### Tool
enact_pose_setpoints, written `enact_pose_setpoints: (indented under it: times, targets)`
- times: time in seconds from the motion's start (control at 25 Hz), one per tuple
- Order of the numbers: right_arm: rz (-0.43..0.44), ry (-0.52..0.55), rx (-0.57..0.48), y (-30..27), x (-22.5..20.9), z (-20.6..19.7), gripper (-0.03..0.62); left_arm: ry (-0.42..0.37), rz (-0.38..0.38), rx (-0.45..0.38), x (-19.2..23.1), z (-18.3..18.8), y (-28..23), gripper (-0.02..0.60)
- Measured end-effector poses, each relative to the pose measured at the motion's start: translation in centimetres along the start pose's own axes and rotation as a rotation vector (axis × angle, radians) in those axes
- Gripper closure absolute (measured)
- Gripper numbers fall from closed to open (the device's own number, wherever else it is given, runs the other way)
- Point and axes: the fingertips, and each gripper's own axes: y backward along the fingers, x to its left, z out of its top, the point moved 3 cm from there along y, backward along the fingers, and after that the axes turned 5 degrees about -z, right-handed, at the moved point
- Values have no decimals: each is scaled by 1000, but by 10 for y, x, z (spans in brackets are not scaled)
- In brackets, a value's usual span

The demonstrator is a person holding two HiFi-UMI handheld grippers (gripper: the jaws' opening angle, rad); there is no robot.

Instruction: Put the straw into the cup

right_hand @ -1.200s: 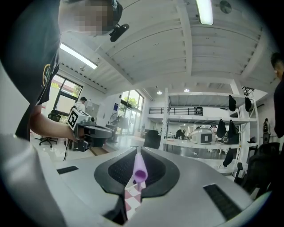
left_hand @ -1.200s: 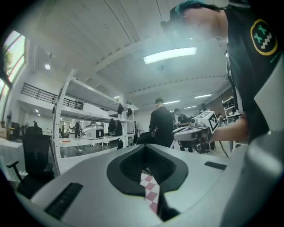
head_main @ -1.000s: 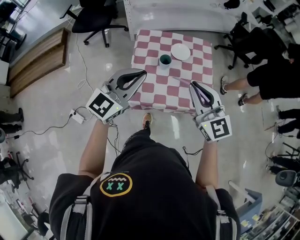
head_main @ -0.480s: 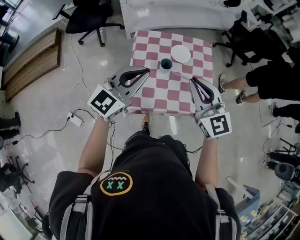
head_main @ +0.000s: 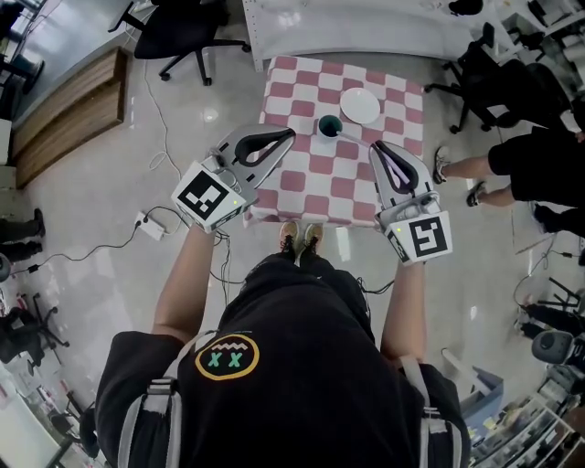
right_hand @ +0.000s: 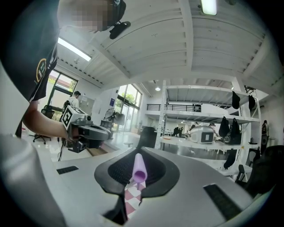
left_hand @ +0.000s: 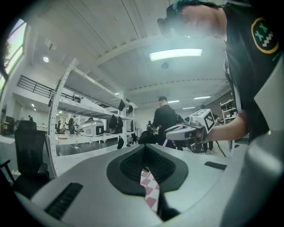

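Observation:
A table with a pink-and-white checked cloth (head_main: 302,174) stands in front of me. On it is a teal cup (head_main: 330,125), upright near the far middle. My right gripper (head_main: 376,149) hovers over the table's near right part, short of the cup, shut on a purple straw (right_hand: 139,167). The straw lies along the jaws and points forward (head_main: 395,174). My left gripper (head_main: 291,135) is just left of the cup, shut, its tips meeting with nothing between them. In the left gripper view (left_hand: 144,148) only checked cloth shows through the slit.
A white plate (head_main: 360,105) lies behind the cup to the right. Behind the table runs a white counter (head_main: 347,27). Office chairs (head_main: 178,32) stand at the left and right, a person (head_main: 530,160) stands at the right, and a cable with a plug block (head_main: 151,224) lies on the floor.
Both grippers have moved forward over the table toward the cup, the straw still held. The person's feet now show at the table's near edge.

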Motion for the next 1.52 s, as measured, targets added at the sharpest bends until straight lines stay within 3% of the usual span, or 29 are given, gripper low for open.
enact_pose_setpoints:
  times: [0.76, 1.52]
  targets:
    - [19, -3, 65, -48, -47, -48, 545, 24, 20, 6, 20, -23, -48, 563]
    - [36, -26, 182, -104, -61, -126, 545, 67, 12, 33, 43, -44, -85, 563]
